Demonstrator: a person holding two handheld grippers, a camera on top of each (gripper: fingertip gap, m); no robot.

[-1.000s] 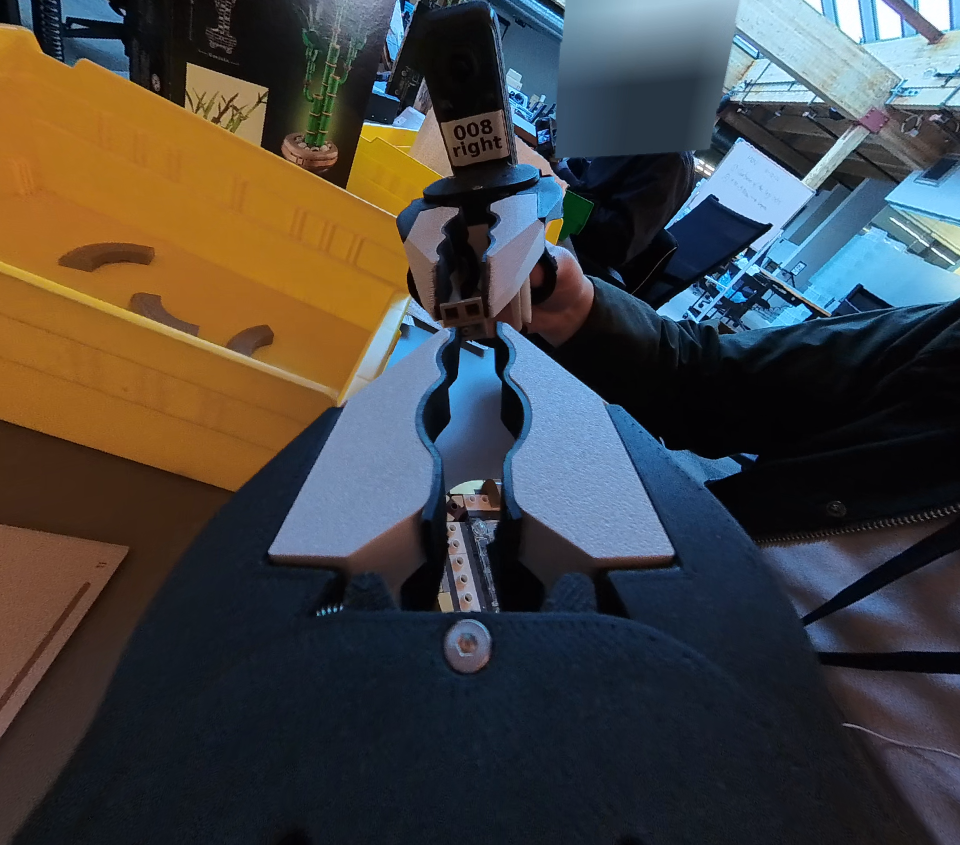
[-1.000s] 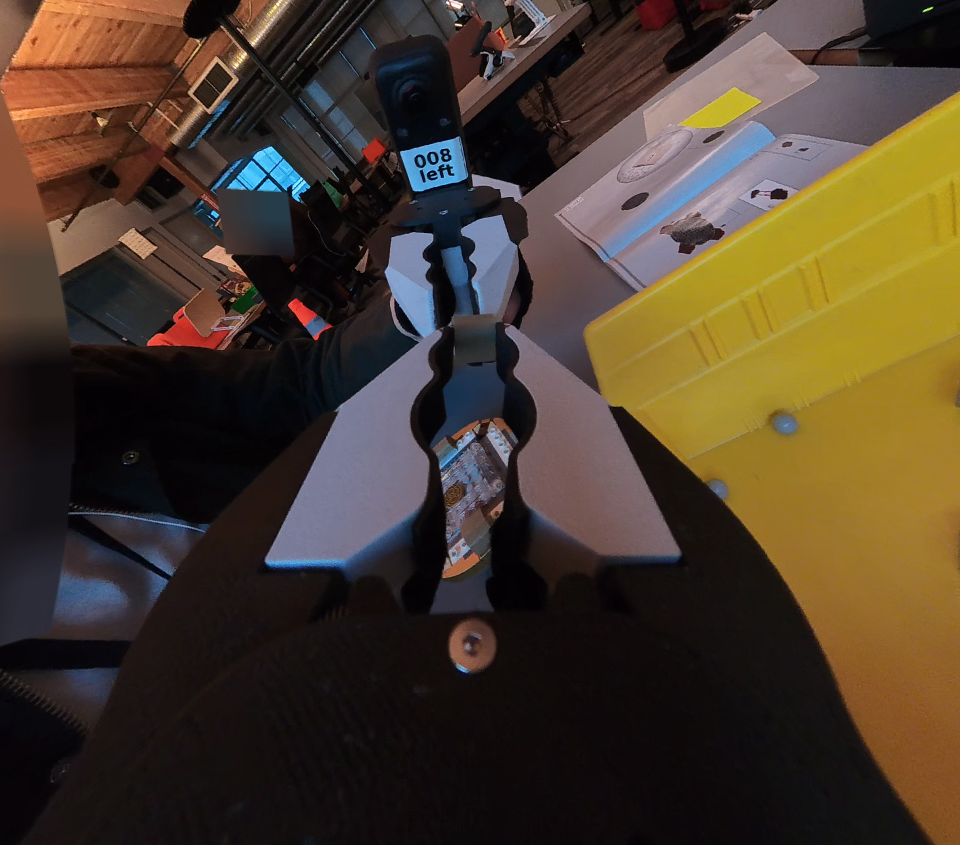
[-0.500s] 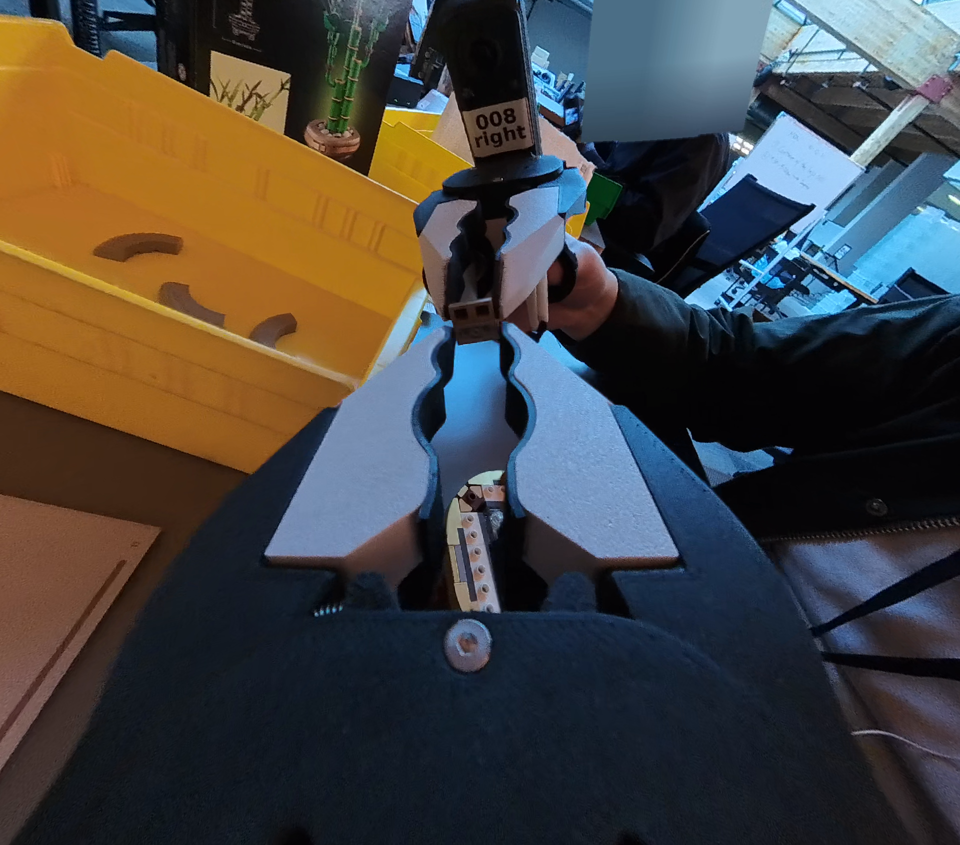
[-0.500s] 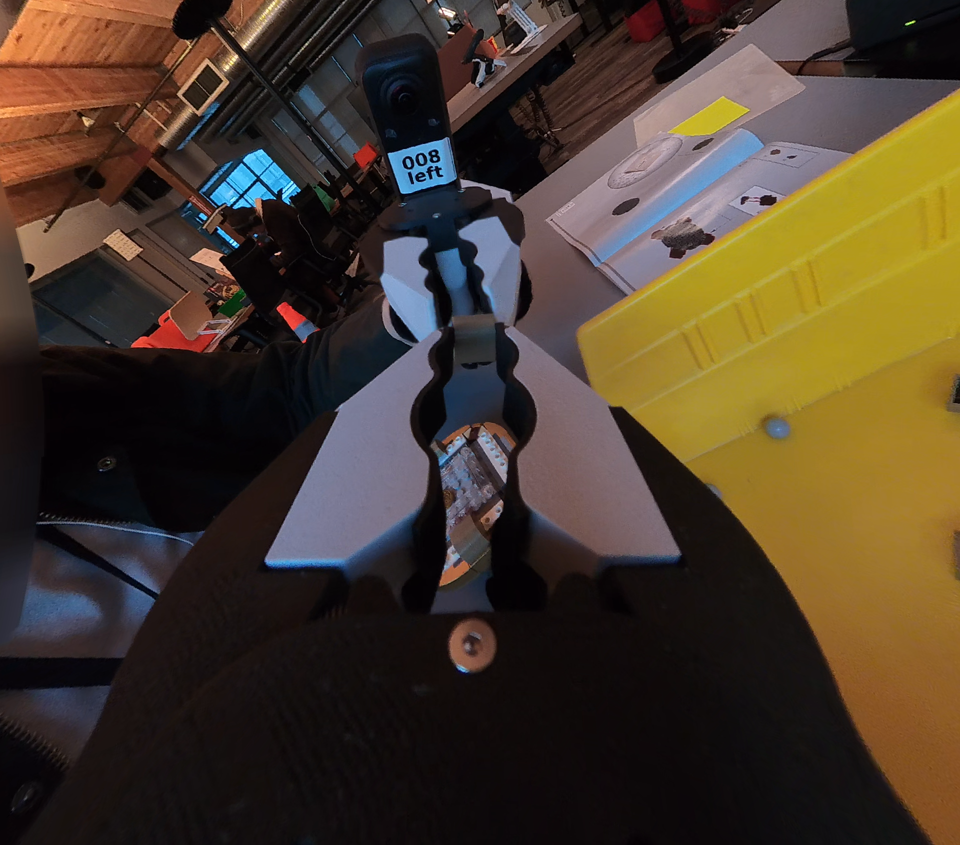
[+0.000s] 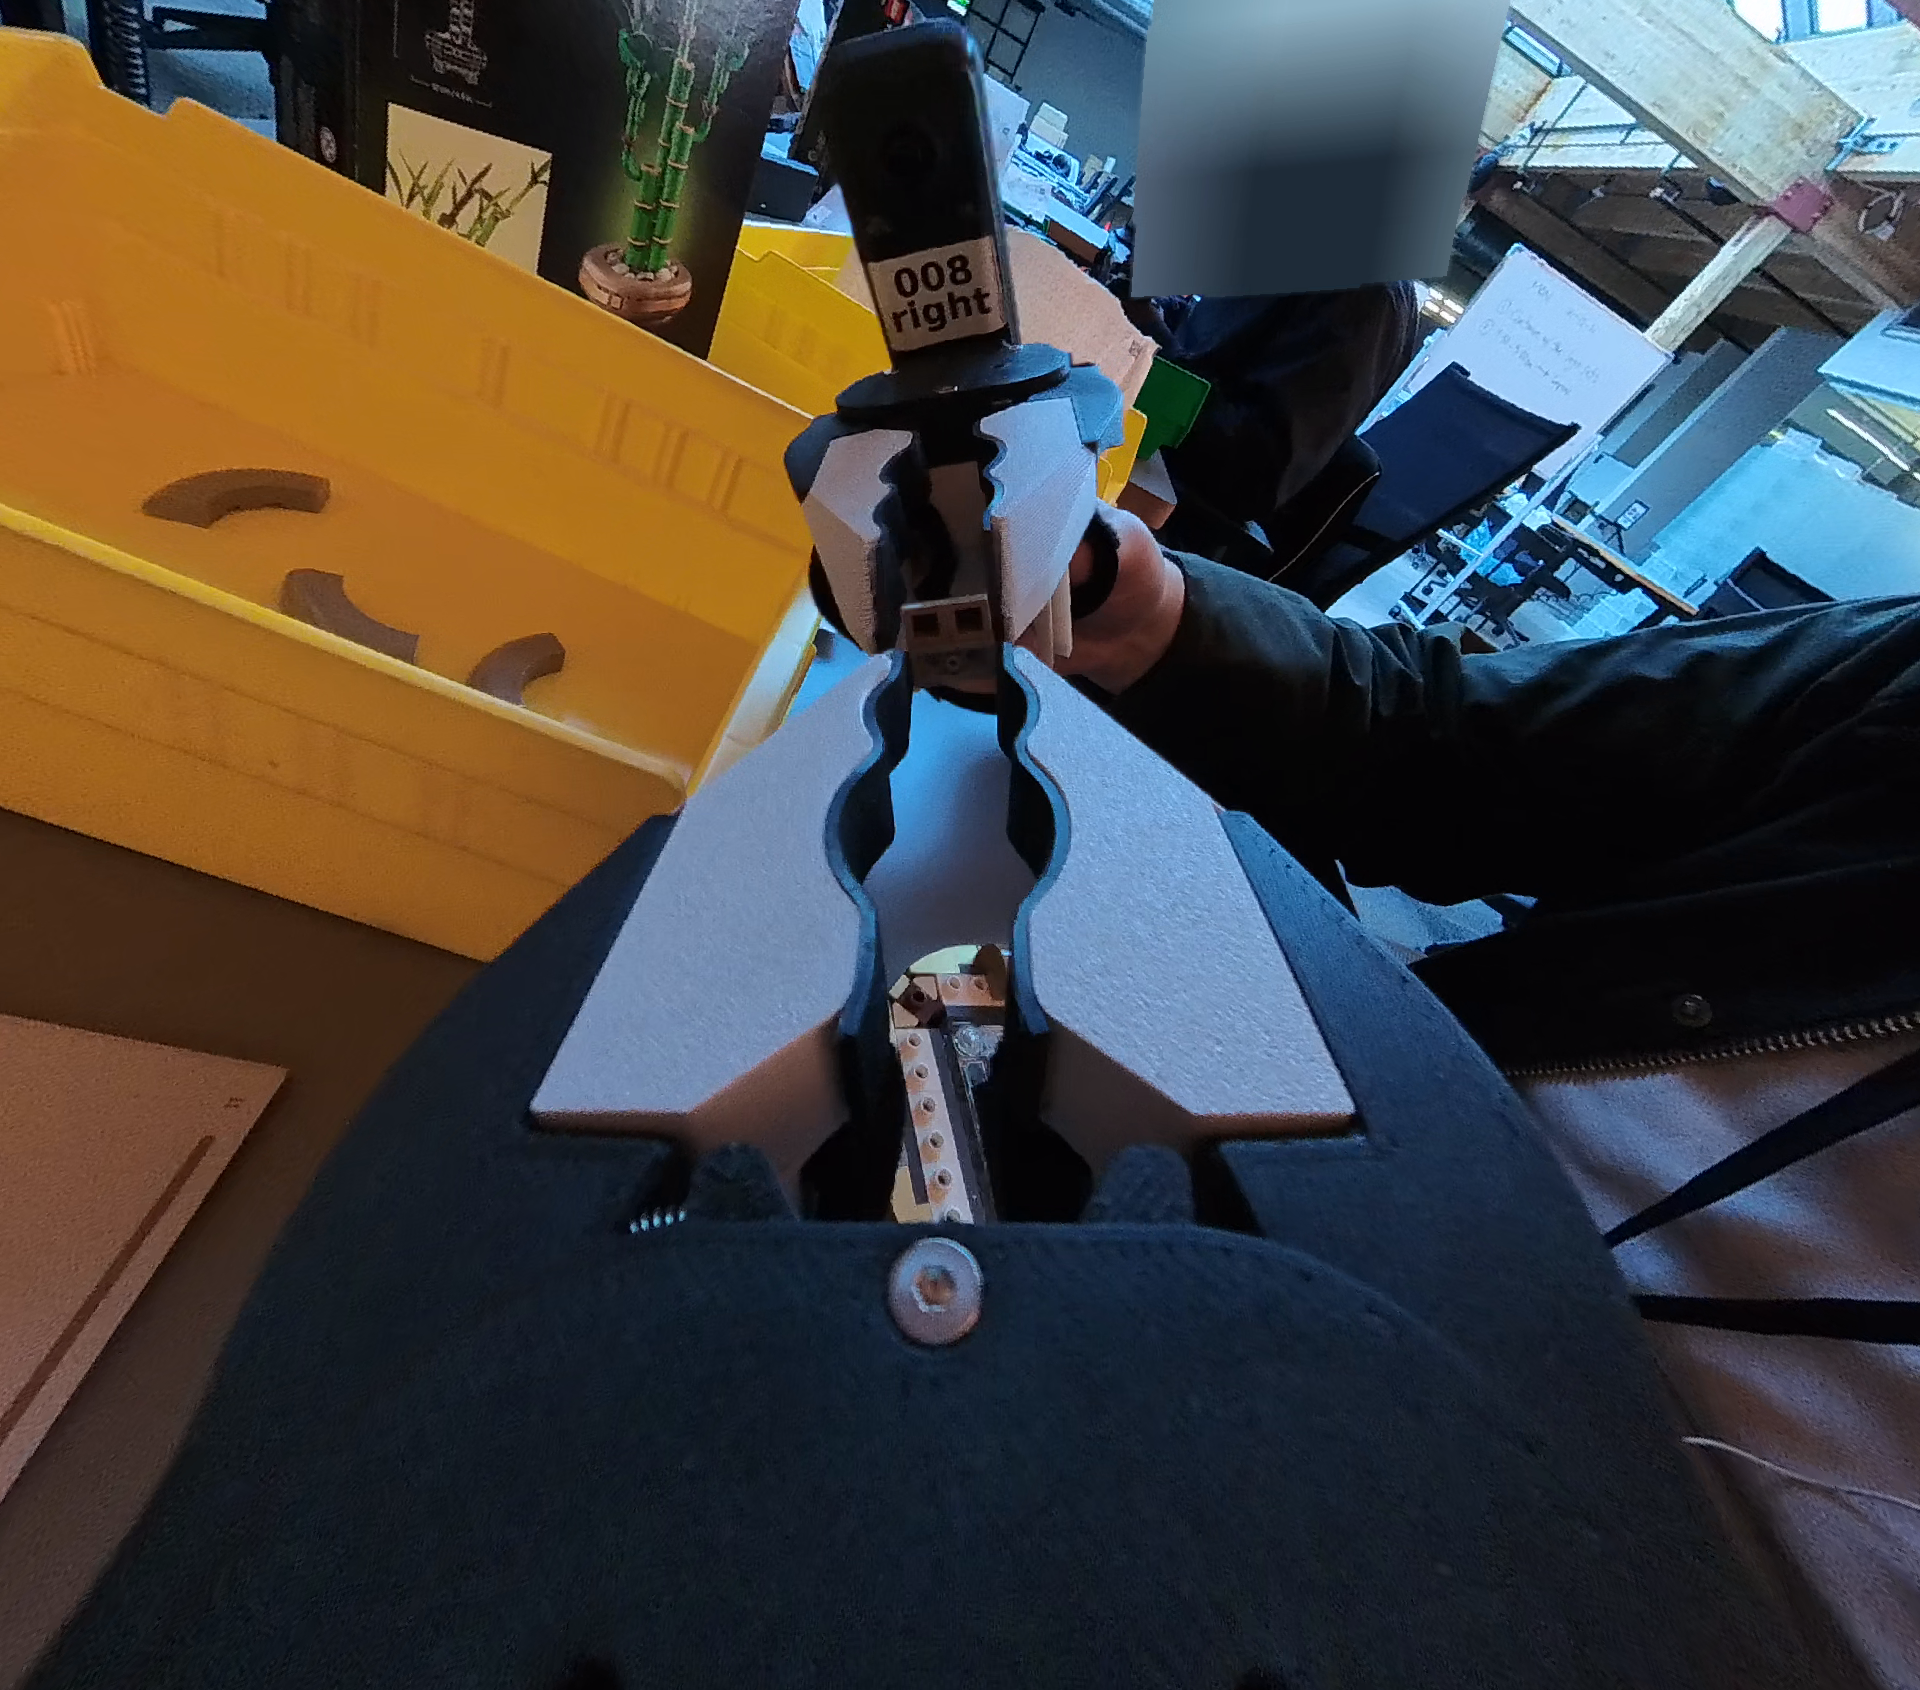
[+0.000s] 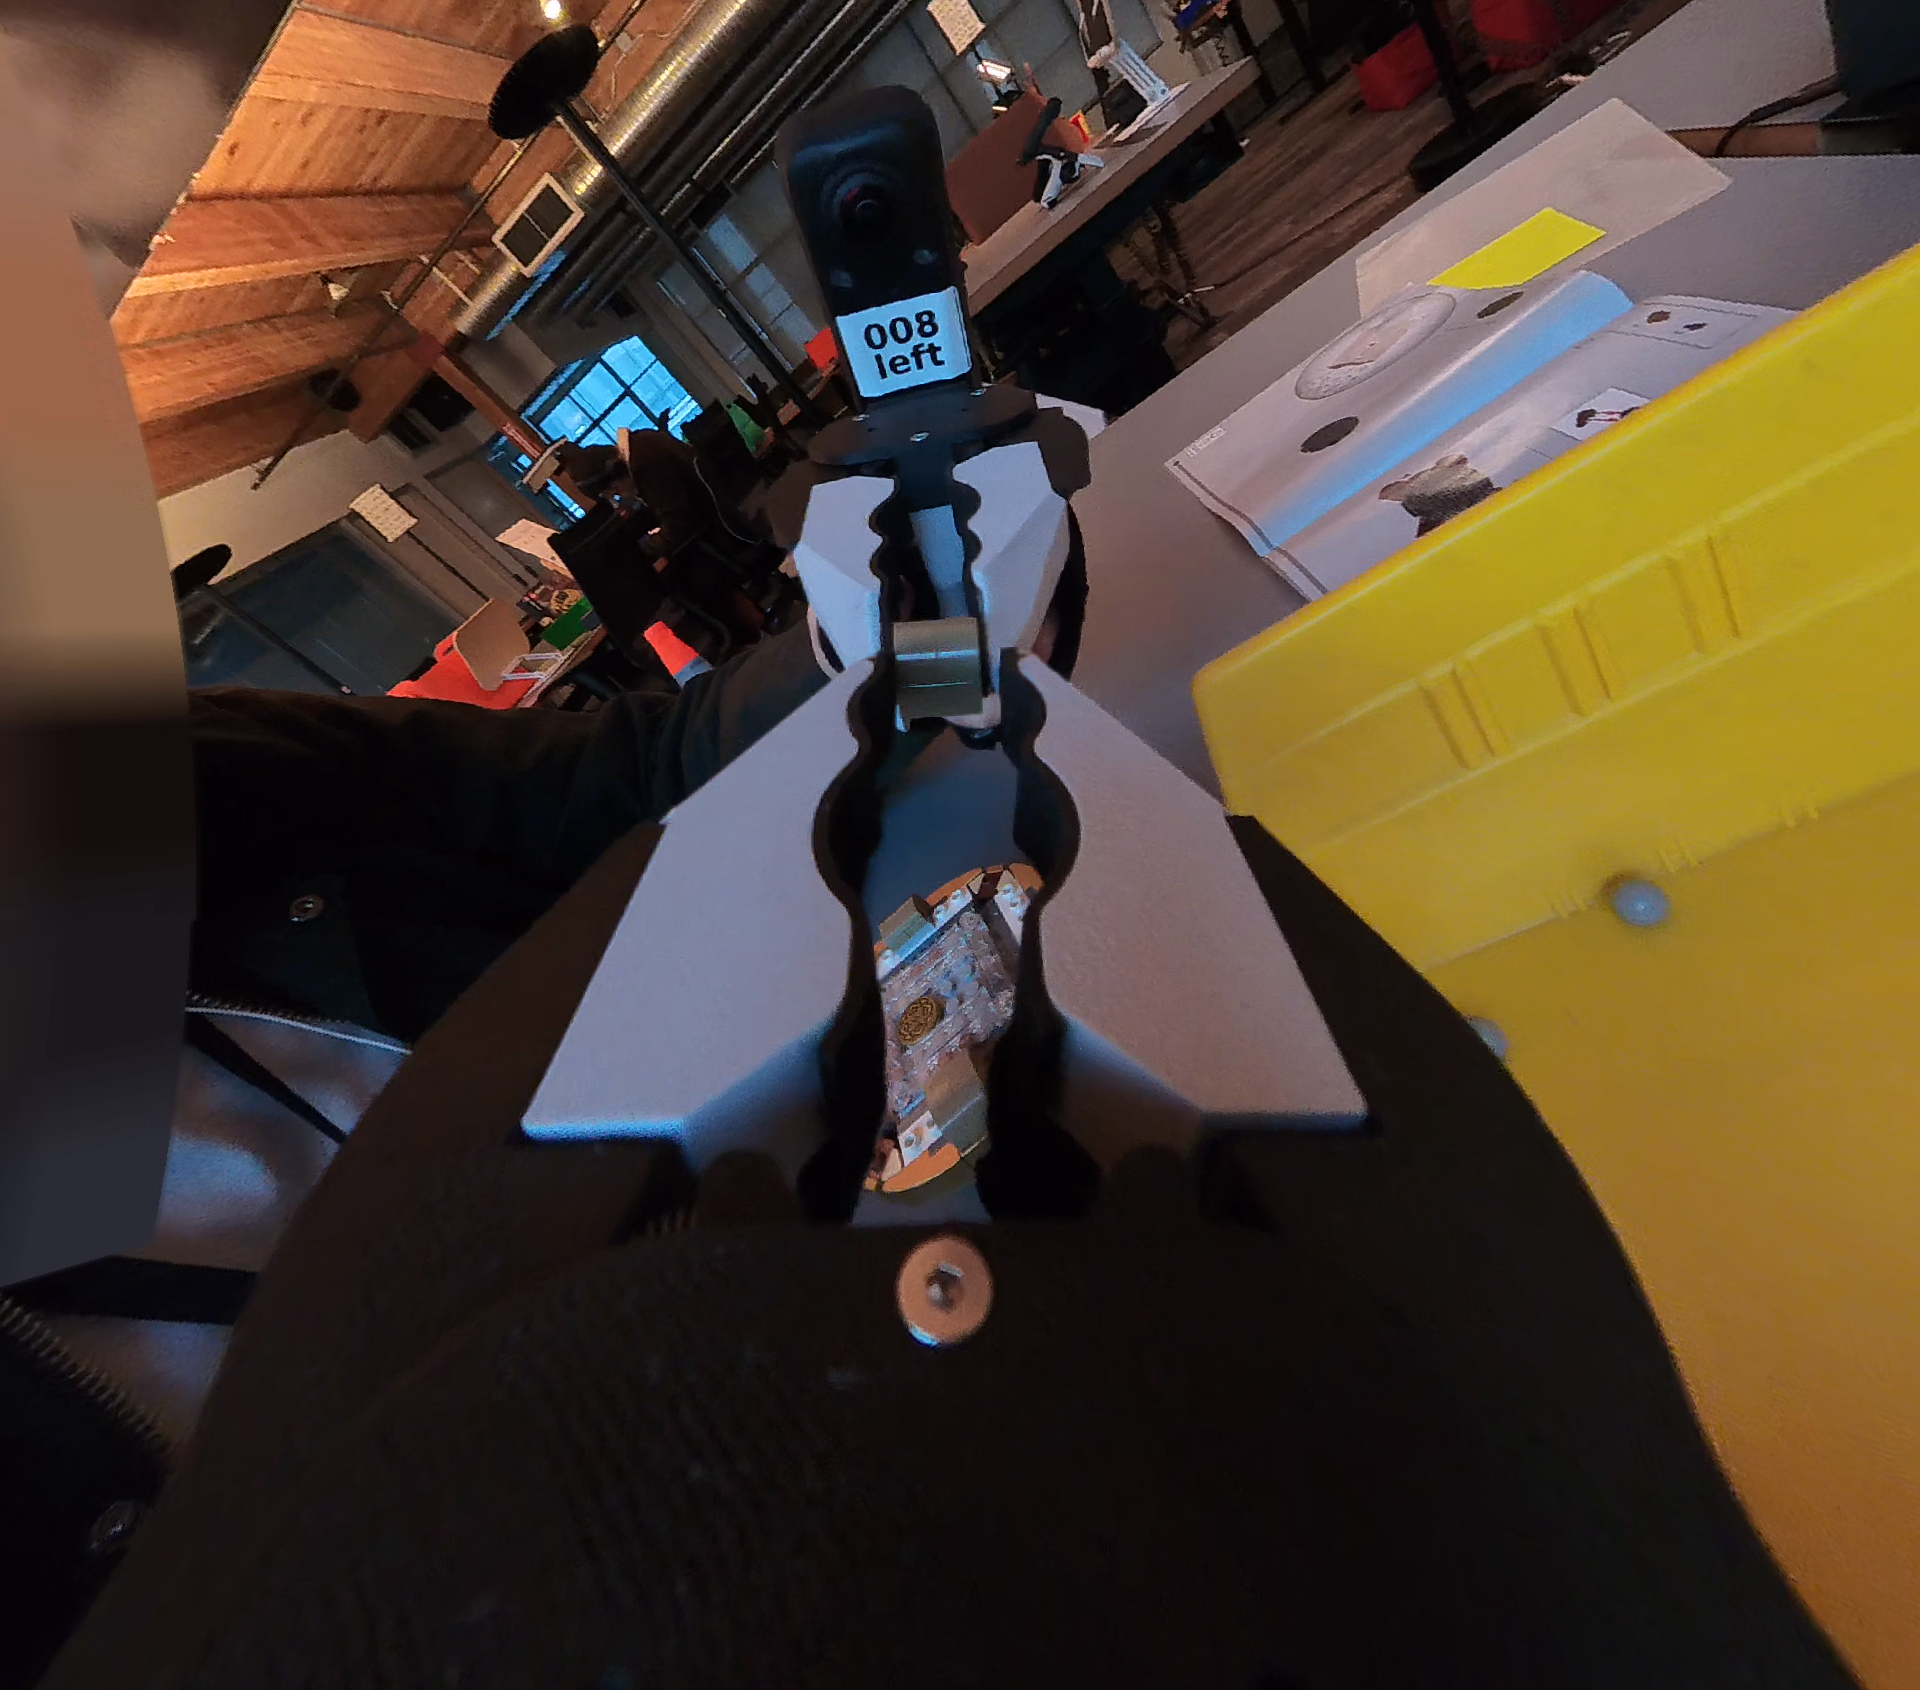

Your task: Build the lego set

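My two grippers are raised off the table and face each other tip to tip. My right gripper (image 6: pixel 940 690) is shut on a small tan-brown brick (image 6: pixel 935 669). In the left wrist view the same brick (image 5: pixel 945 622) shows two square holes between the right gripper's fingertips (image 5: pixel 1029 591). My left gripper (image 5: pixel 951 674) is nearly closed, with a small grey piece (image 5: pixel 951 666) between its tips, pressed against the brick. The piece is mostly hidden. Studded lego parts (image 5: pixel 935 1110) show through the gap at the finger bases.
A yellow bin (image 5: pixel 436 414) on the left holds three brown curved pieces (image 5: pixel 239 492). The black set box (image 5: pixel 540 30) stands behind it. In the right wrist view another yellow bin (image 6: pixel 1621 705) is close on the right, with the open instruction booklet (image 6: pixel 1455 414) beyond it. Left and right tips are no more than a few centimetres apart.
Both grippers stay tip to tip with the brick between them. The pair has shifted and tilted only slightly.
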